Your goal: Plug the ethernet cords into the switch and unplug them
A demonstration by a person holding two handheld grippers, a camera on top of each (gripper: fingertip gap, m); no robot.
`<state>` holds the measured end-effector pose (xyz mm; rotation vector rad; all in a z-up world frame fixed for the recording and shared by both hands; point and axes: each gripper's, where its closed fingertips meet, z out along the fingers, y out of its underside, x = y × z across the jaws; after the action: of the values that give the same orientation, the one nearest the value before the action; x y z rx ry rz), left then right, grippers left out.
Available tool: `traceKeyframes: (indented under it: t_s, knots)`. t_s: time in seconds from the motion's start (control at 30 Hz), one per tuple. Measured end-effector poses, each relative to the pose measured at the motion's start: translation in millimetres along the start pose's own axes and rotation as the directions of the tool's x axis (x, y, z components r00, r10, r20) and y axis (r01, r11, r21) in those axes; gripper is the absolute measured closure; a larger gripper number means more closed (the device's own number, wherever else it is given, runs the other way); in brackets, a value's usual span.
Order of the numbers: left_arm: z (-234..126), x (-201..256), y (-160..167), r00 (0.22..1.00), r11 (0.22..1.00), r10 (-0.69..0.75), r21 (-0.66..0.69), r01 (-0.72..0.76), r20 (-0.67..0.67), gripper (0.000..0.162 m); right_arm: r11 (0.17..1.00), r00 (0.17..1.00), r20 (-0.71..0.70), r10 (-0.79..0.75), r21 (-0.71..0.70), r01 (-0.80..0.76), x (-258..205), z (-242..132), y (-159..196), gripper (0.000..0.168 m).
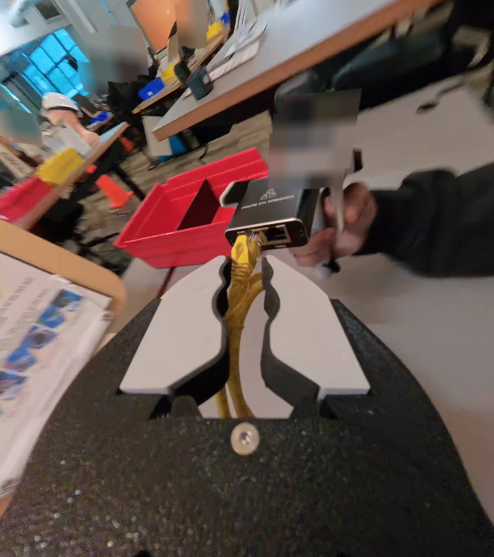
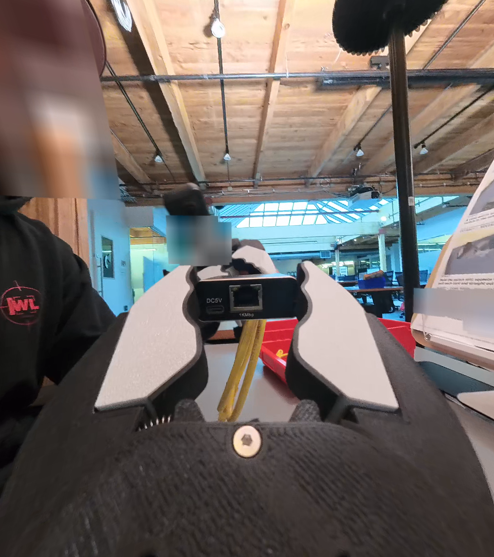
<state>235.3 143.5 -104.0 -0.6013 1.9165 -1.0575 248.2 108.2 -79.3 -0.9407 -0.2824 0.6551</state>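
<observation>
The right gripper (image 2: pixel 245 297) holds the switch (image 2: pixel 245 298) clamped by its short sides between its two fingertips, the end face with one empty port and a small power socket turned toward that camera. In the left wrist view the same switch (image 1: pixel 270 217) sits just ahead of the left gripper (image 1: pixel 244 265), lifted off the table (image 1: pixel 420 331), with a hand (image 1: pixel 342 223) in a dark sleeve behind it. Two yellow cords (image 1: pixel 239 316) run up the gap between the left fingers (image 1: pixel 185 325), which are closed in around them; whether the pads actually pinch the cords cannot be told. One yellow plug (image 1: pixel 241 248) is at the leftmost port just past the fingertips, a second beside it; the port to their right is empty. From the right wrist view the cords (image 2: pixel 245 361) hang below the switch between the right fingers. A red bin (image 1: pixel 185 223) lies ahead and left of the left fingers, and a printed sheet (image 1: pixel 22 346) lies to their left.
</observation>
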Motion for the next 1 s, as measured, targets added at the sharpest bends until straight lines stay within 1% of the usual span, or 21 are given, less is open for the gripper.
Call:
traceKeyframes:
  t_s: [0.1,0.17,0.2,0.27,0.4,0.47,0.53,0.73,0.8,0.87,1.0]
  knots:
    - [-2.0,5.6,-7.1,0.969,0.973,-0.202,0.082,0.215,-0.139,0.14,1.0,1.0,0.019,0.007,0.024,-0.007,-2.4,-1.1,-3.3,0.104]
    - [-4.1,8.2,-8.7,0.936,0.947,-0.286,0.089,0.309,-0.208,0.139,0.999,1.0,0.03,0.001,0.033,-0.002,-4.6,-1.3,-5.9,0.104]
    - [-4.8,9.1,-7.6,0.925,0.941,-0.304,0.083,0.33,-0.228,0.139,0.999,0.999,0.037,0.0,0.044,-0.001,-5.8,-1.6,-8.1,0.104]
    - [-5.9,9.2,-3.4,0.922,0.942,-0.304,0.07,0.328,-0.239,0.137,0.998,0.999,0.043,0.0,0.061,-0.003,-6.7,-3.2,-12.3,0.104]
    - [-9.8,8.6,-8.3,0.919,0.936,-0.296,0.115,0.334,-0.262,0.141,0.998,0.999,0.047,-0.002,0.058,-0.001,-7.3,-4.7,-12.7,0.104]
    - [-11.4,7.8,-12.9,0.921,0.931,-0.282,0.157,0.331,-0.267,0.146,0.999,0.999,0.052,0.002,0.054,-0.005,-7.7,-4.4,-11.3,0.104]
    - [-11.5,7.1,-11.9,0.925,0.933,-0.273,0.16,0.321,-0.265,0.152,0.998,0.998,0.063,0.006,0.059,-0.01,-9.4,-3.6,-11.5,0.104]
    - [-11.1,9.6,-10.5,0.919,0.934,-0.264,0.162,0.32,-0.292,0.152,0.994,0.997,0.075,0.014,0.106,-0.022,-11.1,-3.6,-15.3,0.104]
    - [-10.2,8.8,-11.4,0.913,0.924,-0.284,0.169,0.342,-0.293,0.147,0.992,0.997,0.077,0.016,0.121,-0.025,-11.1,-4.6,-17.4,0.104]
    - [-10.4,8.7,-11.9,0.905,0.917,-0.298,0.171,0.36,-0.304,0.149,0.991,0.997,0.072,0.011,0.133,-0.02,-10.6,-6.1,-20.5,0.104]
    - [-7.9,11.0,-7.7,0.893,0.915,-0.316,0.148,0.377,-0.322,0.146,0.991,0.998,0.067,0.007,0.136,-0.017,-10.1,-7.0,-21.7,0.104]
